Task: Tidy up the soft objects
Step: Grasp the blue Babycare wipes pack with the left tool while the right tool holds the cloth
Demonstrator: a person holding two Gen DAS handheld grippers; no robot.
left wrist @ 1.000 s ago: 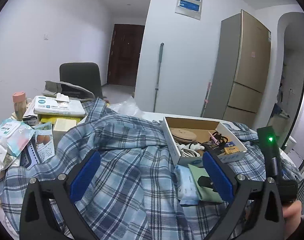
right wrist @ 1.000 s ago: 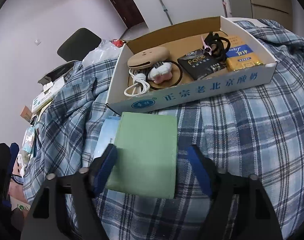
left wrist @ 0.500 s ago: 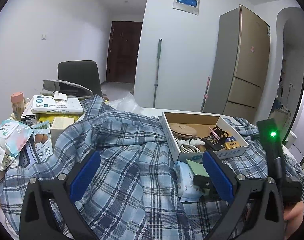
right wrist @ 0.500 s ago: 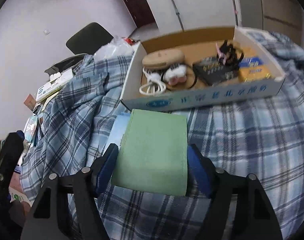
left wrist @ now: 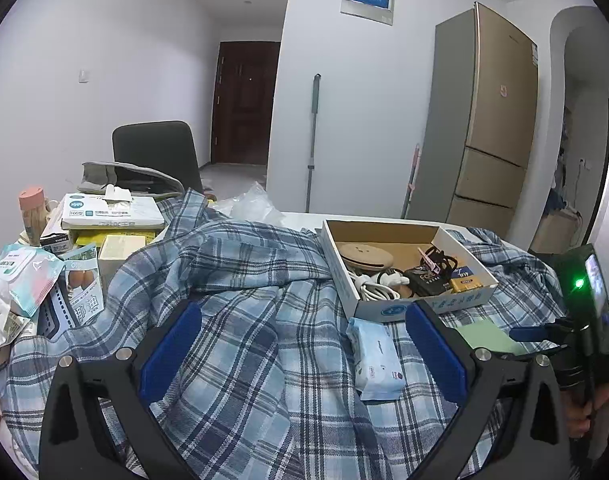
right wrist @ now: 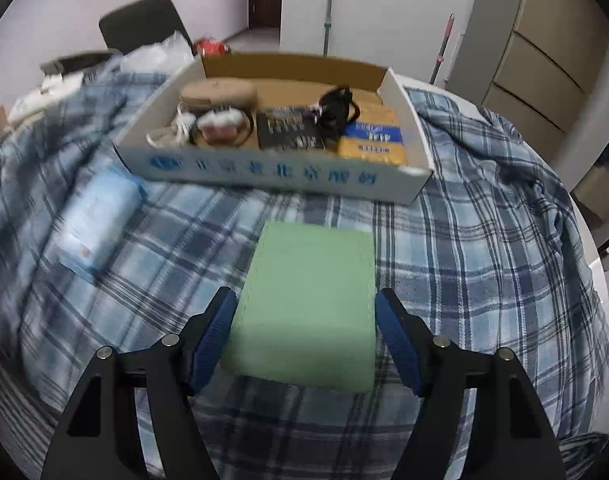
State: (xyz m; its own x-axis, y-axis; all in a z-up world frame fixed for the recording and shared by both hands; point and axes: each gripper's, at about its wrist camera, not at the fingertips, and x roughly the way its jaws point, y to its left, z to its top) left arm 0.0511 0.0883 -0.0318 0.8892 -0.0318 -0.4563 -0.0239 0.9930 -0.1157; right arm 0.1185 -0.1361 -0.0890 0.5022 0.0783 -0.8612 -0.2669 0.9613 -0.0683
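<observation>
A blue plaid shirt (left wrist: 240,320) lies spread over the table; it also shows in the right wrist view (right wrist: 484,216). My right gripper (right wrist: 304,332) is shut on a folded green cloth (right wrist: 308,300) and holds it just above the shirt, in front of the cardboard box. The green cloth (left wrist: 484,334) also shows at the right of the left wrist view. My left gripper (left wrist: 302,348) is open and empty above the shirt. A pale blue tissue pack (left wrist: 374,356) lies on the shirt between its fingers; it also lies left of the cloth (right wrist: 98,224).
A shallow cardboard box (right wrist: 264,168) with cables, a round case and small packs sits on the shirt; it also shows in the left wrist view (left wrist: 388,308). Tissue boxes and packets (left wrist: 112,210) crowd the table's left. A chair (left wrist: 156,152) stands behind.
My right gripper has closed on the green cloth, lifted it off the tissue pack and carried it to the right. The left gripper stays open and has drawn back a little.
</observation>
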